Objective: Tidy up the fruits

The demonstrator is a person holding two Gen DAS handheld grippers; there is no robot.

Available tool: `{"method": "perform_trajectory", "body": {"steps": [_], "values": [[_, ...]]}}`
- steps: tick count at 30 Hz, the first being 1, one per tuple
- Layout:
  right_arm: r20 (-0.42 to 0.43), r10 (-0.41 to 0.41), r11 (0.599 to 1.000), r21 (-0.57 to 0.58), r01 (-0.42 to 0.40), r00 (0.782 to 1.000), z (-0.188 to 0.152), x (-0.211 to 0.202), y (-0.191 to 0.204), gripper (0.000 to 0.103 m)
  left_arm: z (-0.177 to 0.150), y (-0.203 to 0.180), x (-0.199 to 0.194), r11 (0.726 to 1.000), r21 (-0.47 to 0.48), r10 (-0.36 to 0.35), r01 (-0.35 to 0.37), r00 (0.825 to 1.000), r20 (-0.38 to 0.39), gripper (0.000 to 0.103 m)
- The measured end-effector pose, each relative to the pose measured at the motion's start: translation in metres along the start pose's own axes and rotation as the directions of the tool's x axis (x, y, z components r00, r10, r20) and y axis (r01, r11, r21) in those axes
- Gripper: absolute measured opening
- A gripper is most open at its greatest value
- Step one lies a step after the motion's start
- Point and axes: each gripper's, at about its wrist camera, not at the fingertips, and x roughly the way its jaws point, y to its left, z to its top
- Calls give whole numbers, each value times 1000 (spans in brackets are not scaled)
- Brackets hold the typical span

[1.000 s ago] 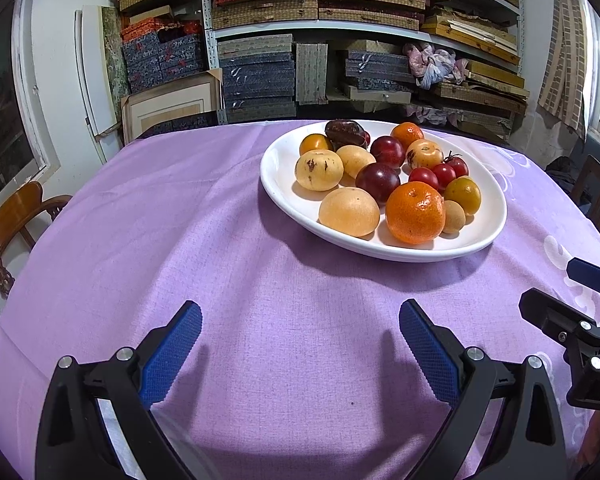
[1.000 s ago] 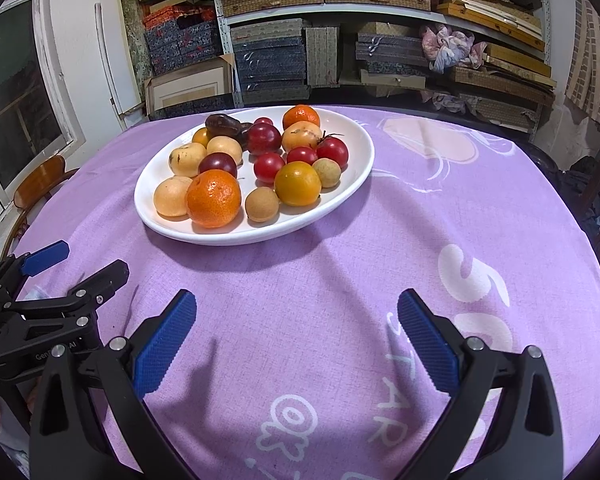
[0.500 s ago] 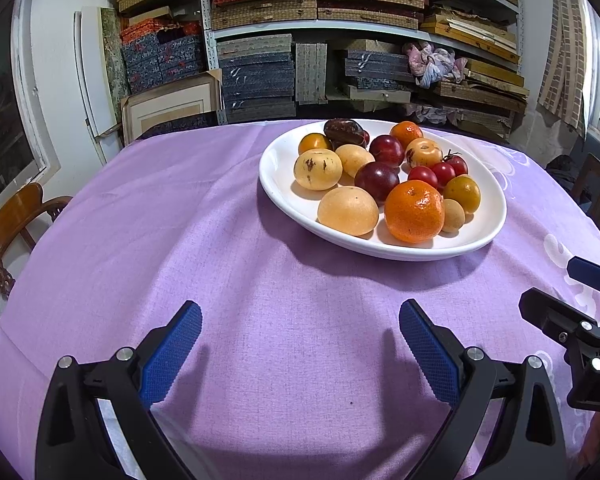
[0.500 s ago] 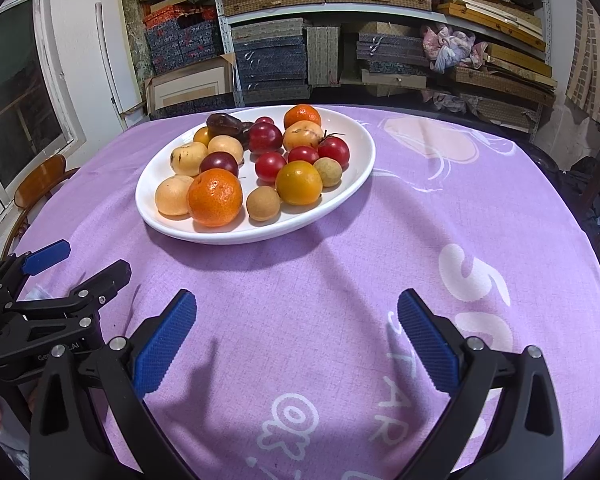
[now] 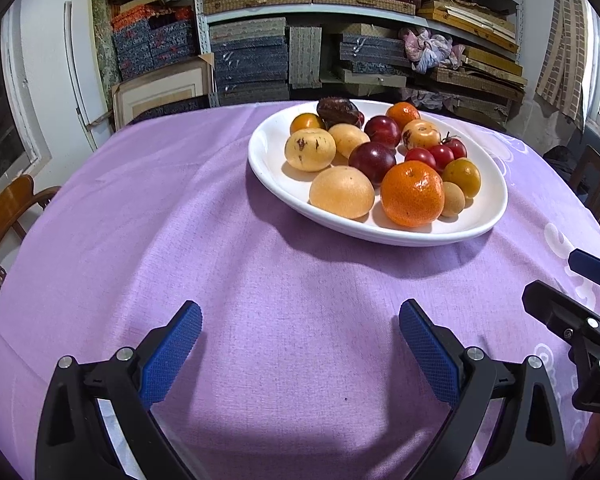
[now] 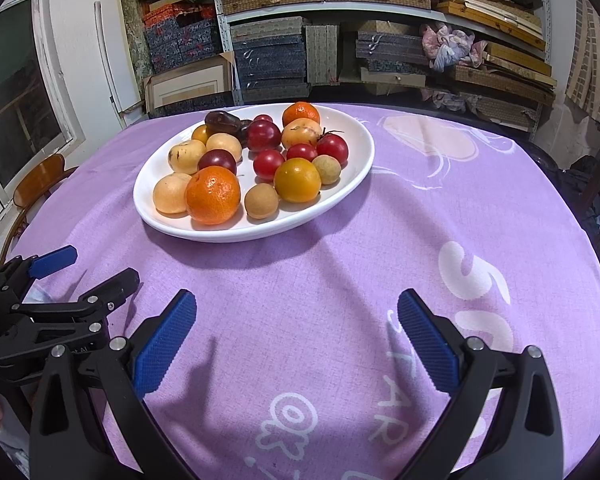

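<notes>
Nearest the cameras, the left gripper point(image 5: 300, 354) and the right gripper point(image 6: 298, 344) are held low over the bare purple cloth point(image 5: 228, 264), side by side and short of the plate; each is spread wide, and nothing is held between the blue pads point(image 5: 172, 354) of either. Such a pose is judged to suit both a pause ahead of a reach and a rest after a release, and which it is cannot be settled. Further off, all the fruit is gathered on 1 white oval plate point(image 5: 272, 176), none being seen loose on the cloth. A big orange point(image 5: 412, 194) and a pale round fruit point(image 5: 342, 192) lie at the near rim, with plums point(image 5: 372, 160) and small tomatoes point(image 5: 432, 156) behind them and a dark fruit point(image 5: 336, 109) at the far edge. The pile is packed close, probably so that rolling is checked by the rim. Beyond the table, stacked boxes are kept on shelves point(image 5: 360, 20).
</notes>
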Motion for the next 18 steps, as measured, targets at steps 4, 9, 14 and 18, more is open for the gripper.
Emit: {"method": "perform_trajectory", "body": {"steps": [4,9,14,18], "values": [[-2,1,1000,1,-1,1000,-1,1,0,99,0,3,11,999,-26,-31,29,998,-63,100],[-5,1,1000,2,-1,1000,-2,2,-1,99,-2,0,18,1000,-11,-12,11,994,-105,100],[-8,2,1000,7,-2,1000,-2,3,-3,99,-2,1,19,1000,-14,-19,17,994,-106,100],[-9,2,1000,6,-2,1000,-3,3,-3,99,-2,1,19,1000,-16,-16,14,994,-106,100]]}}
